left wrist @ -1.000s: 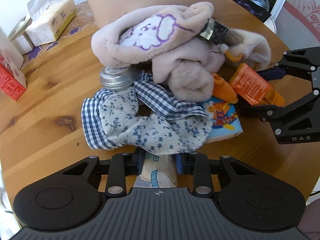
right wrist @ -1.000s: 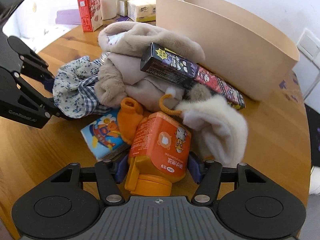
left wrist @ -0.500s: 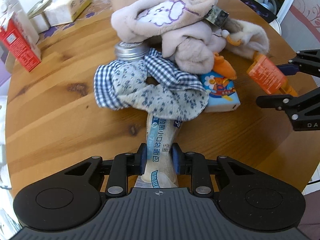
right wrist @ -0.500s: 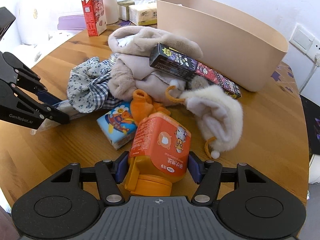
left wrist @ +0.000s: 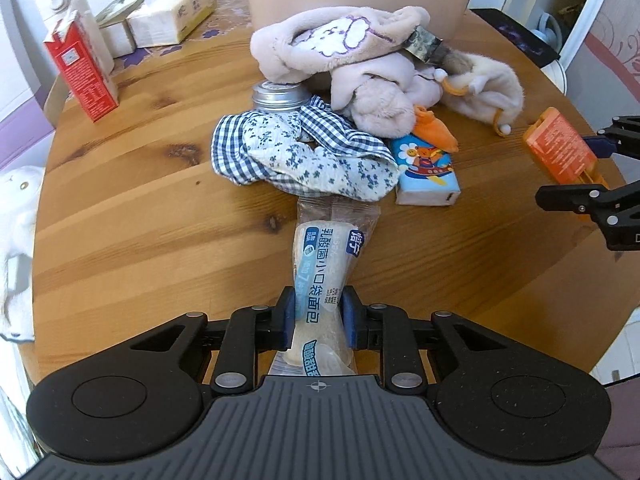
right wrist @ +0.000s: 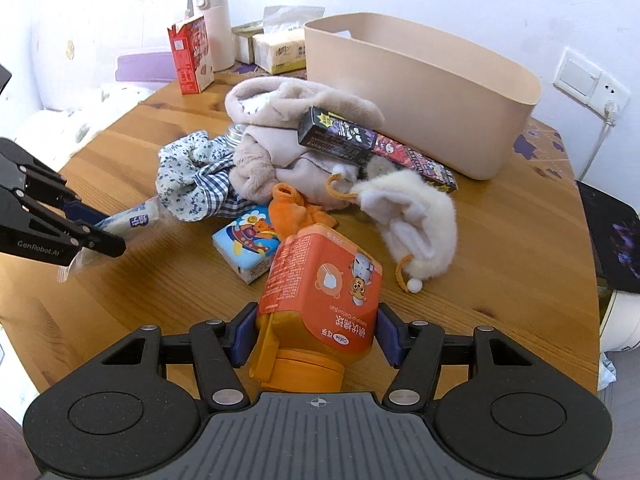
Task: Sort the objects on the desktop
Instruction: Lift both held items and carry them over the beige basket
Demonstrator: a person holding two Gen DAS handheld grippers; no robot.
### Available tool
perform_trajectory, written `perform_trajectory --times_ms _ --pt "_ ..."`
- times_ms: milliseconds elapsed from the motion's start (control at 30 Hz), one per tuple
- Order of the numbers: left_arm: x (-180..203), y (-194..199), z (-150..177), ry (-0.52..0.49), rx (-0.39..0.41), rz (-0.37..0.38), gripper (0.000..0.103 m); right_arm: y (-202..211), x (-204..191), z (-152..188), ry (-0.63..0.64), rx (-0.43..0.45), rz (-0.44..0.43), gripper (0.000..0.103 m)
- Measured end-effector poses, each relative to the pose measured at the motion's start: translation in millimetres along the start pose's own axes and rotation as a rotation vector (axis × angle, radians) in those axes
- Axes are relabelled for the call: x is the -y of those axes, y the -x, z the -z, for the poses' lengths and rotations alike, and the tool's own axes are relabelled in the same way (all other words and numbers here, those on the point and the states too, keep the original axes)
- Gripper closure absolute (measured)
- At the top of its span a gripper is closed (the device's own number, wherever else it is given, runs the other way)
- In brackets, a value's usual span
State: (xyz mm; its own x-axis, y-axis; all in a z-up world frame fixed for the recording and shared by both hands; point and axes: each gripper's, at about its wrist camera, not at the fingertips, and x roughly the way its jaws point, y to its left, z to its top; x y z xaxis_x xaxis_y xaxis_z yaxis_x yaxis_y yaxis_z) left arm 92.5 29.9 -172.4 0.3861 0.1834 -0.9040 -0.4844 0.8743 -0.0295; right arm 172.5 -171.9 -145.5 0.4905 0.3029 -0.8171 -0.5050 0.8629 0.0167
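Red carton [left wrist: 82,76] stands far left on tabletop [left wrist: 140,216]; cloth pile [left wrist: 312,152] at centre, beige bin [right wrist: 424,92] behind.

L gripper [left wrist: 318,316]: jaws just closing, clamped on bread packet [left wrist: 326,264], long axis running away toward pile, far end just under cloth.

R gripper [right wrist: 316,332]: clamped on orange pouch [right wrist: 324,284], cap end toward camera.

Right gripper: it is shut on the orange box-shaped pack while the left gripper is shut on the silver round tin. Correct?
Not quite. The left gripper is shut on the clear-wrapped bread packet, not the silver round tin, which sits untouched by the pile in the left wrist view. The right gripper does clamp the orange box-shaped pack.
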Motion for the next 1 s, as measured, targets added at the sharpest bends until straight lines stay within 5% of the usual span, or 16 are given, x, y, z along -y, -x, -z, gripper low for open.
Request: perform_trajectory --times_ms 433,1000 --pt "5 55 2 0.022 0.114 -0.048 0.080 39 9 5 -0.056 0.075 0.011 0.045" --pt "4 104 -84 -0.010 0.312 -0.060 0.080 73 44 -28 -0.087 0.209 0.098 0.045"
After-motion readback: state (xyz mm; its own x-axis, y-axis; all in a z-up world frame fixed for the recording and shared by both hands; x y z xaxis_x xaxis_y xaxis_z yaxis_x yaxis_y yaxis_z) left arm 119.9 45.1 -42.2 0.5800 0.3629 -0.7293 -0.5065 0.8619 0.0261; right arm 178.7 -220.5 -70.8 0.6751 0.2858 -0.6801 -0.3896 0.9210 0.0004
